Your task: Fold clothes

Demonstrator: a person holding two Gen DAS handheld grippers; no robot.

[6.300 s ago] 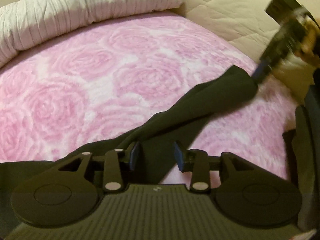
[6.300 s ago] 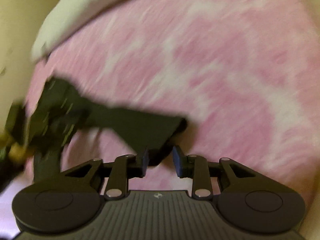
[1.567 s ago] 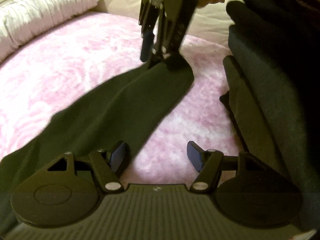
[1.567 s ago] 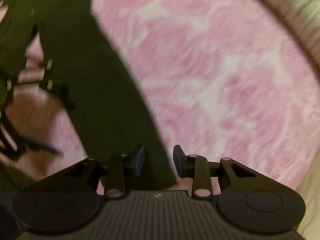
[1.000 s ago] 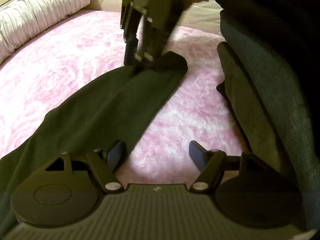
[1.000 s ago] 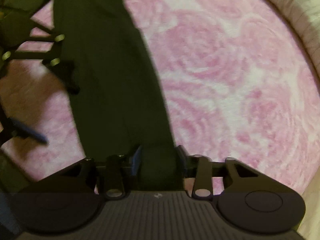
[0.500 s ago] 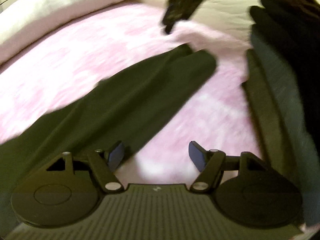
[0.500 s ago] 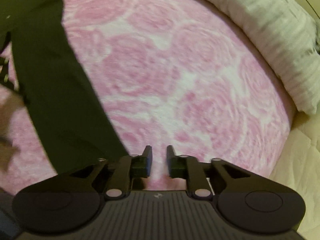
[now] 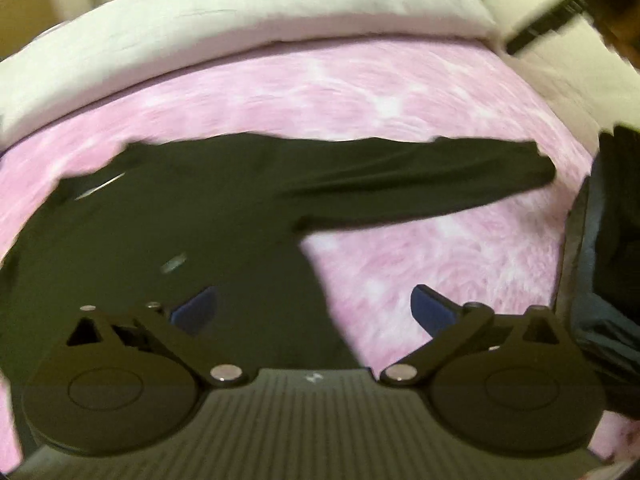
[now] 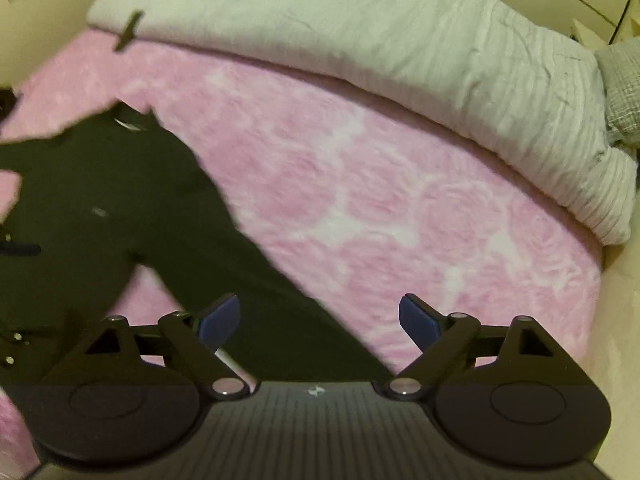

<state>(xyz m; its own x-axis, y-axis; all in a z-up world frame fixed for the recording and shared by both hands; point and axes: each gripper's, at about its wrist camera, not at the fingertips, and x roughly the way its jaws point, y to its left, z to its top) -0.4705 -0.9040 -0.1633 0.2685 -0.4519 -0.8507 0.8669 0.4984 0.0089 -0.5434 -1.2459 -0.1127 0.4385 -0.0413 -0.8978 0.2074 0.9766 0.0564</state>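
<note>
A pair of black trousers [image 9: 208,216] lies spread flat on the pink rose-patterned blanket [image 9: 420,256]. One leg stretches to the right [image 9: 440,184], the other runs down under my left gripper. My left gripper [image 9: 314,308] is open and empty, above the inner edge of the near leg. In the right wrist view the trousers [image 10: 120,208] lie at the left, with one leg passing under my right gripper [image 10: 320,320], which is open and empty.
A white ribbed duvet [image 10: 380,52] lies along the far edge of the blanket [image 10: 400,200]. A pile of dark clothes [image 9: 612,240] sits at the right. A beige quilt [image 9: 580,80] lies beyond it. The other gripper shows blurred at top right [image 9: 560,12].
Both grippers have pulled back and up from the trousers. My right gripper has opened wide and let go of the leg end. The leg now lies stretched out flat.
</note>
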